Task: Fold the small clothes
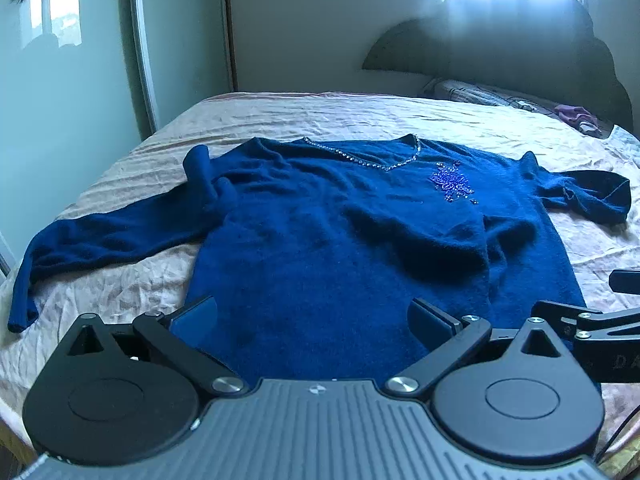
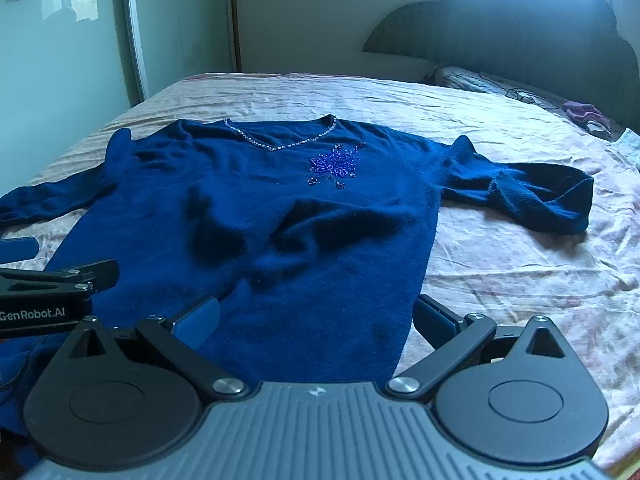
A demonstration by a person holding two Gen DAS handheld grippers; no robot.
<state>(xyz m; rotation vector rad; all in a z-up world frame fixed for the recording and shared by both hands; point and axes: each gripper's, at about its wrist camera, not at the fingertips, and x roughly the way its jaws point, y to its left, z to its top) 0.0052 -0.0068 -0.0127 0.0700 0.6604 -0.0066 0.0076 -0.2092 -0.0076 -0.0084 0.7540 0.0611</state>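
Blue sweater [image 1: 340, 240] spread face up on the bed [image 1: 320, 116], neckline toward the headboard [image 1: 520, 52], beaded flower [image 1: 452, 186] on the chest. One sleeve [image 1: 100, 236] stretched out flat over the pink sheet, the other sleeve [image 2: 536, 196] doubled back on itself. Left tool [image 1: 314, 320] wide open over the hem, holding nothing. Right tool [image 2: 316, 318] likewise gaping and empty, above the hem's right side. Purple cloth [image 2: 584, 114] beside the pillow [image 2: 480, 80].
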